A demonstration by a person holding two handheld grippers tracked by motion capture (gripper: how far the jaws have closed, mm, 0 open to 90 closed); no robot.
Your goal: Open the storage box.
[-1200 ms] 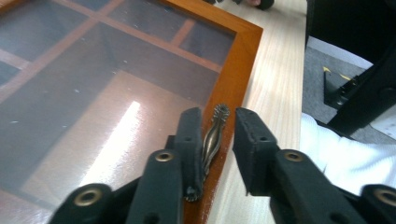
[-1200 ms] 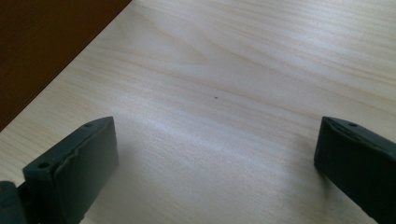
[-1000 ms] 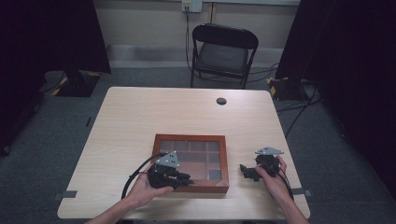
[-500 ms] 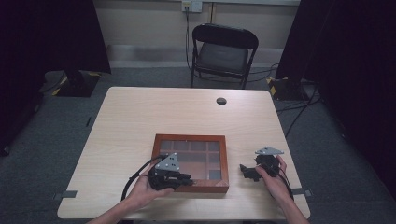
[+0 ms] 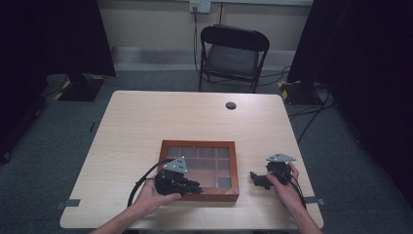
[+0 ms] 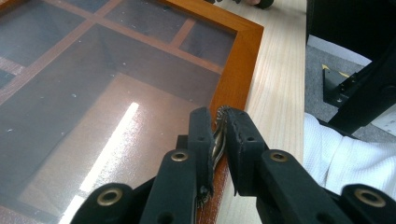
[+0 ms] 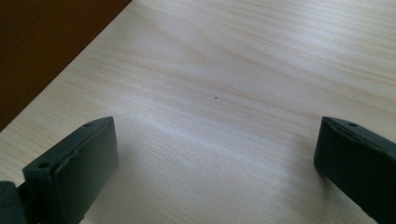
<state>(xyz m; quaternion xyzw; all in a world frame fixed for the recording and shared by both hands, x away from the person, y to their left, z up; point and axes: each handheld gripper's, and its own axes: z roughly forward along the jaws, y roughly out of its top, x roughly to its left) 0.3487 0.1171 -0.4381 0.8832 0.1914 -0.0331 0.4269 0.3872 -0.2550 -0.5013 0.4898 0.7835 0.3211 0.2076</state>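
At the near edge of the wooden box [image 5: 198, 146], my left gripper [image 6: 218, 135] clamps its metal latch [image 6: 217, 140]; my right gripper [image 7: 215, 154] rests spread wide over bare table [image 7: 243, 70].

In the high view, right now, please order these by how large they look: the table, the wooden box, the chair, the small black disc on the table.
1. Table
2. Chair, though it stands farther back
3. Wooden box
4. Black disc
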